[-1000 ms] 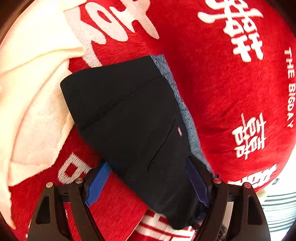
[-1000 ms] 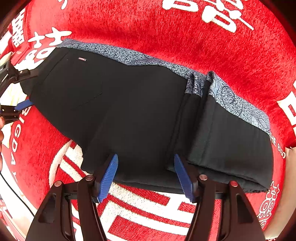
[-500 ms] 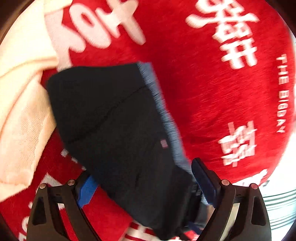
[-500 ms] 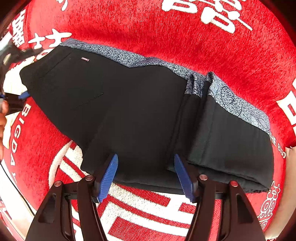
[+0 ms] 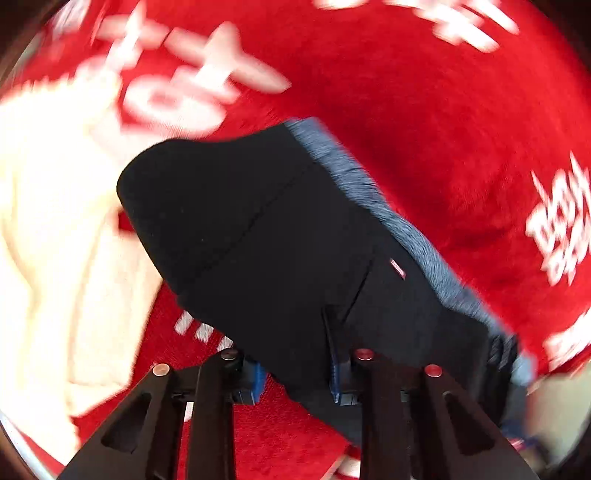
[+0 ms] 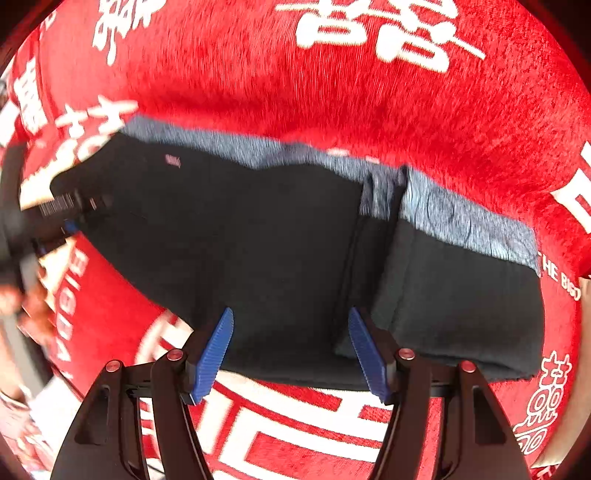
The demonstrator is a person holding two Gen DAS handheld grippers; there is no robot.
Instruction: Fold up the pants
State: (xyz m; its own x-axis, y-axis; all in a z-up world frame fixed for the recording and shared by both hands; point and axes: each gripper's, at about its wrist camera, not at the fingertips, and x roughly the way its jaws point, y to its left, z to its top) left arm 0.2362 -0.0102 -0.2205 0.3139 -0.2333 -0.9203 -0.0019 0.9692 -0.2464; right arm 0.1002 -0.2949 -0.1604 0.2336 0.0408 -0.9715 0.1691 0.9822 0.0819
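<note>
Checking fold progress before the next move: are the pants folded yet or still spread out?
Partly folded. The pants lie lengthwise on the red cloth, one leg end doubled back in a layered fold at the right.

Red cloth [image 6: 369, 110]: white lettering "HE BIG" legible at the right edge in the right wrist view, further letters cut off; large white Chinese double-happiness characters [image 6: 376, 33] at top. Small red tag [image 6: 172, 160] on the black pants [image 6: 258, 240]: text illegible.
</note>
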